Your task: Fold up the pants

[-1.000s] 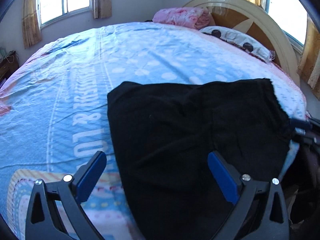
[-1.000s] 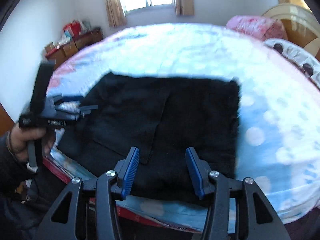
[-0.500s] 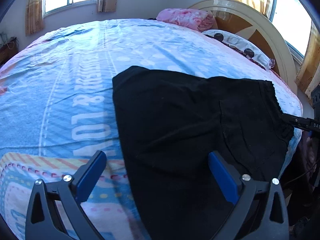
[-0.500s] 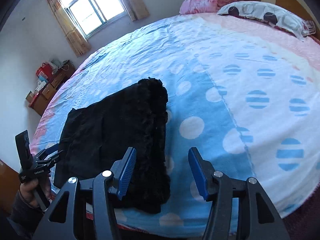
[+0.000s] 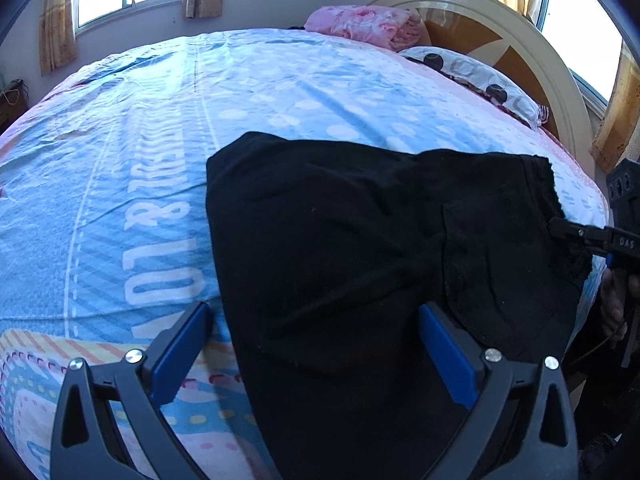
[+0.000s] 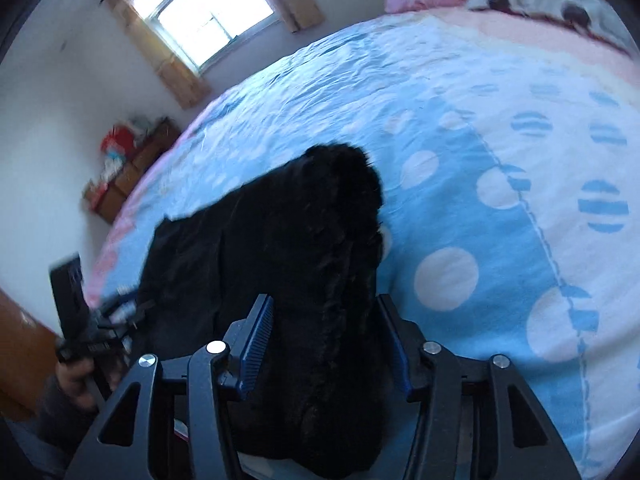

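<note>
we are in a sunlit bedroom, over a wide bed (image 5: 280, 92) covered in a pale blue sheet with white dots and large printed letters; a window sits on the far wall, a pink bundle (image 5: 362, 26) and a spotted pillow (image 5: 472, 76) lie by the curved headboard (image 5: 520, 52).

starting at the left, our left gripper (image 5: 314, 344) hovers with its blue pads spread wide, one over bare sheet, the other over dark cloth, holding nothing. between and beyond them lie the black pants (image 5: 360, 240), already doubled into a rough block near the bed's near edge, part of the fabric spilling over that edge.

further right, our right gripper (image 6: 326, 346) straddles the thick end of the pants; its jaws are closing, with the bunched cloth between them, and the pads do not yet look pressed into it.

we judge the main risk to be a shallow bite: if the jaws catch only the top layer, lifting would peel the fold apart. the overhanging cloth could also drag the stack off the mattress.

for room, the sheet is open far to the left and toward the headboard, so a fold can travel inward; the near edge leaves no margin.
</note>
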### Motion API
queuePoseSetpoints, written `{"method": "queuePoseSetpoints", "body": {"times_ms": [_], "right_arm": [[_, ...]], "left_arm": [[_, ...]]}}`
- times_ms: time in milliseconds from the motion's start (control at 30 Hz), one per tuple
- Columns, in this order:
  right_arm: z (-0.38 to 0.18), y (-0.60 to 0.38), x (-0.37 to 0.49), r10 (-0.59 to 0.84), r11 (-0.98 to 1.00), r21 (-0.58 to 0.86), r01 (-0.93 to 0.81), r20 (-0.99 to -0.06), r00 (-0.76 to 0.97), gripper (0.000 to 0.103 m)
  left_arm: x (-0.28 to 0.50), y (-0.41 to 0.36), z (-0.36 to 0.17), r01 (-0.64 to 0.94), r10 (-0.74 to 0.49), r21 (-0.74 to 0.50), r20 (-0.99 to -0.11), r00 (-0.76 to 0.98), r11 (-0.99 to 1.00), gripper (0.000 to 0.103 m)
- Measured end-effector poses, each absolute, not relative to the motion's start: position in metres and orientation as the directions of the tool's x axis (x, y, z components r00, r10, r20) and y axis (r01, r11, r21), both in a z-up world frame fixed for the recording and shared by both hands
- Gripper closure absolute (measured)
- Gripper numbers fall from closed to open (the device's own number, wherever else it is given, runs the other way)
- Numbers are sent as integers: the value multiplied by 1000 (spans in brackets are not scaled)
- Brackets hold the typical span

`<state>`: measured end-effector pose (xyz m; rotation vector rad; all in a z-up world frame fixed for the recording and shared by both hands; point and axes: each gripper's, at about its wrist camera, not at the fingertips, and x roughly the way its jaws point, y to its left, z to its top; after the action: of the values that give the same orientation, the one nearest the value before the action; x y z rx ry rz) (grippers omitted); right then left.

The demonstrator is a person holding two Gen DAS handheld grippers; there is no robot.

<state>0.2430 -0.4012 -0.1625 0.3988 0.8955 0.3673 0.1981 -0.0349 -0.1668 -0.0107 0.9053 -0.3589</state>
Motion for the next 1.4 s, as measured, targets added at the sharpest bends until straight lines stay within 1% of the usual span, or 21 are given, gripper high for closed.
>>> {"method": "queuePoseSetpoints", "body": {"times_ms": [100,133,167,233,300,333,433,467,533,567,600,667,700,767,933,1100,1233,1400], "right_arm": [[-162,-392,242,465,873,456,-171,-678,569,51],[-160,-390,242,476,867,465,-178,-669,571,52],[-158,-390,240,487,859,478,-183,-654,578,58],[-157,-395,237,506,841,507,-187,-618,602,60],[-165,-399,240,509,837,521,-169,-627,590,61],[-169,-400,243,513,834,528,-162,-633,580,62],[-172,-402,248,539,816,555,-160,-631,558,62],[-172,-403,249,543,813,560,-159,-631,554,62],[-173,-403,249,546,812,562,-159,-632,551,62],[-174,-402,249,543,814,558,-160,-635,549,62],[-174,-401,250,541,816,555,-160,-637,549,62],[-170,-397,247,526,828,537,-165,-639,562,68],[-163,-390,242,506,847,495,-193,-643,575,70],[-150,-380,233,482,868,443,-225,-640,598,73],[-124,-370,221,497,859,441,-260,-595,632,76],[-95,-351,226,525,848,419,-325,-583,620,77],[-76,-319,249,562,827,402,-392,-589,581,77],[-50,-243,301,632,767,385,-513,-589,503,77]], "left_arm": [[199,-36,-166,305,-311,-158,-768,560,939,0],[199,-36,-166,305,-318,-167,-766,559,937,0],[199,-35,-166,304,-319,-170,-766,558,938,0],[198,-34,-166,301,-317,-168,-762,564,939,1],[198,-35,-166,302,-311,-158,-760,570,940,2],[198,-35,-165,299,-309,-157,-757,576,941,5],[200,-25,-162,269,-339,-217,-730,593,939,15],[201,-19,-161,260,-361,-254,-720,592,932,15],[202,-18,-163,268,-371,-260,-718,589,928,16],[201,-19,-163,272,-363,-246,-720,591,930,20],[200,-21,-163,275,-360,-238,-719,594,931,26],[199,-21,-157,287,-376,-248,-707,599,925,76],[198,-19,-154,297,-405,-279,-699,590,913,82],[197,-18,-152,291,-412,-293,-699,585,911,87],[185,-14,-138,298,-419,-294,-664,620,908,90],[167,6,-108,308,-423,-291,-613,667,906,93],[161,41,-90,270,-379,-268,-588,715,925,94],[158,107,-75,158,-247,-199,-584,773,967,94]]}}
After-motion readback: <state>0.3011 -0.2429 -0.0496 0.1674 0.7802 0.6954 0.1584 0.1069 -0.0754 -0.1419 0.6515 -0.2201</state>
